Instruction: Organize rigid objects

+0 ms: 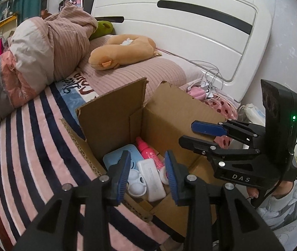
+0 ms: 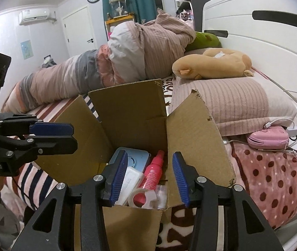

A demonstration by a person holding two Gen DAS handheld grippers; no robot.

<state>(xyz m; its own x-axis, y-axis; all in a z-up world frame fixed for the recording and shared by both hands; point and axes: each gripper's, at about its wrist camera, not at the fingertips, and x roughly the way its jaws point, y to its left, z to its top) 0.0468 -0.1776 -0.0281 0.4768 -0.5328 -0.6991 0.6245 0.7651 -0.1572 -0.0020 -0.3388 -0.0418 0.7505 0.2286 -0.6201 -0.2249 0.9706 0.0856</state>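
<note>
An open cardboard box (image 1: 115, 113) (image 2: 127, 108) stands on the bed. Inside lie a light blue case (image 1: 115, 156) (image 2: 137, 160), a pink bottle (image 1: 148, 151) (image 2: 153, 172), a white rectangular case (image 1: 151, 177) (image 2: 130, 181) and a white round double-cup case (image 1: 137, 183). My left gripper (image 1: 147, 173) is open and empty above the box's near side; it also shows in the right wrist view (image 2: 64, 136). My right gripper (image 2: 148, 177) is open and empty above the box's near edge; it also shows in the left wrist view (image 1: 188, 132).
The box stands on a striped blanket (image 1: 23, 146). A rolled duvet (image 1: 35, 58), a tan plush toy (image 1: 121, 50) and a pillow (image 2: 232, 102) lie behind it. A pink device with white cables (image 2: 268, 139) lies at the right by the white headboard (image 1: 190, 27).
</note>
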